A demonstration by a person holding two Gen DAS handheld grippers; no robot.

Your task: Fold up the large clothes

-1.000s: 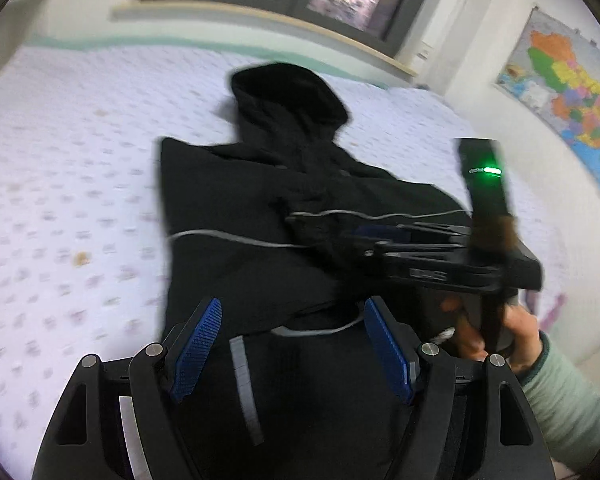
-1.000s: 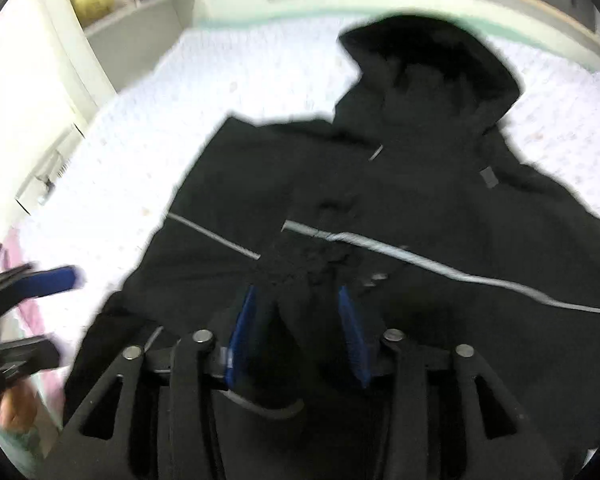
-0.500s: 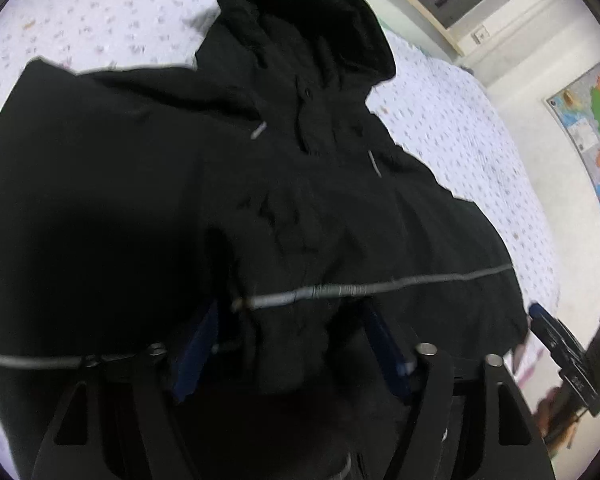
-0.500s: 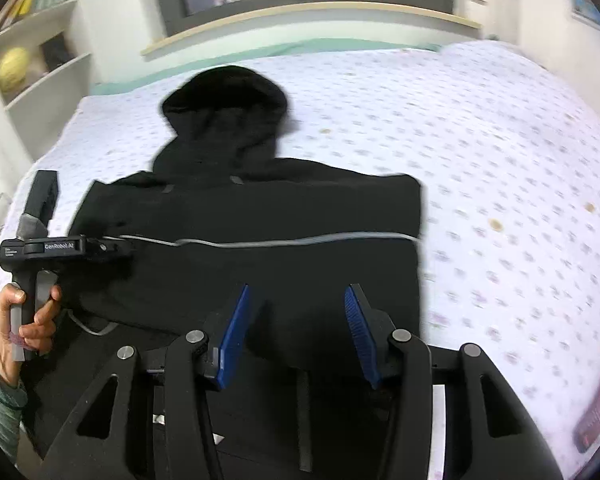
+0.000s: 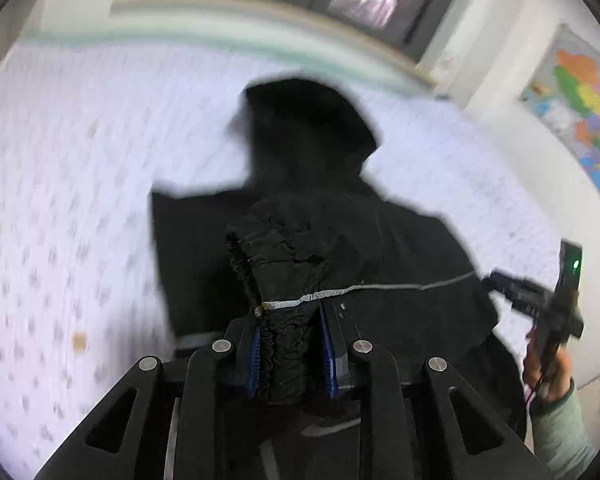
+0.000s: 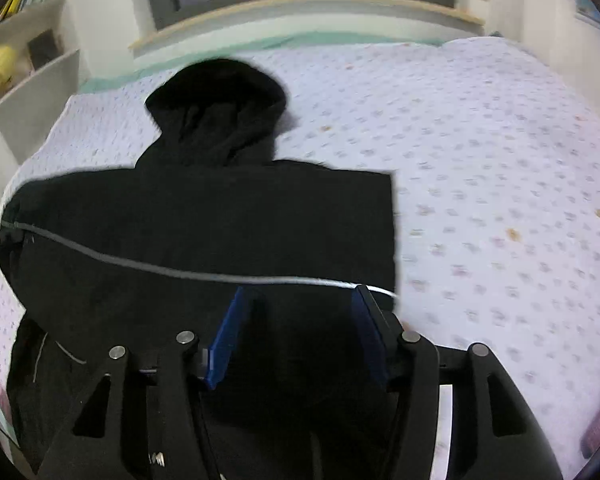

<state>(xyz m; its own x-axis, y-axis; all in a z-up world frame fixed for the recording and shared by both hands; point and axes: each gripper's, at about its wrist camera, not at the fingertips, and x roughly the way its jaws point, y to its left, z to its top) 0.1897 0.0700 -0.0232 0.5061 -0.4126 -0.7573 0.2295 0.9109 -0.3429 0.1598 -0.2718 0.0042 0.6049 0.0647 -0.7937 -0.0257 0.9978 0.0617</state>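
A black hooded jacket with a thin reflective stripe lies on the bed, hood toward the window. In the left wrist view my left gripper is shut on a bunched fold of the jacket and holds it above the rest of the garment. In the right wrist view my right gripper is open and empty, hovering over the jacket's lower part near its right edge. The right gripper also shows at the right of the left wrist view, held in a hand.
The bed has a white dotted sheet. A window sill runs behind it. Shelves stand at the left, and a wall map hangs at the right.
My left gripper has closed on a fold of the jacket and lifted it. My right gripper stays open and has moved slightly closer over the jacket.
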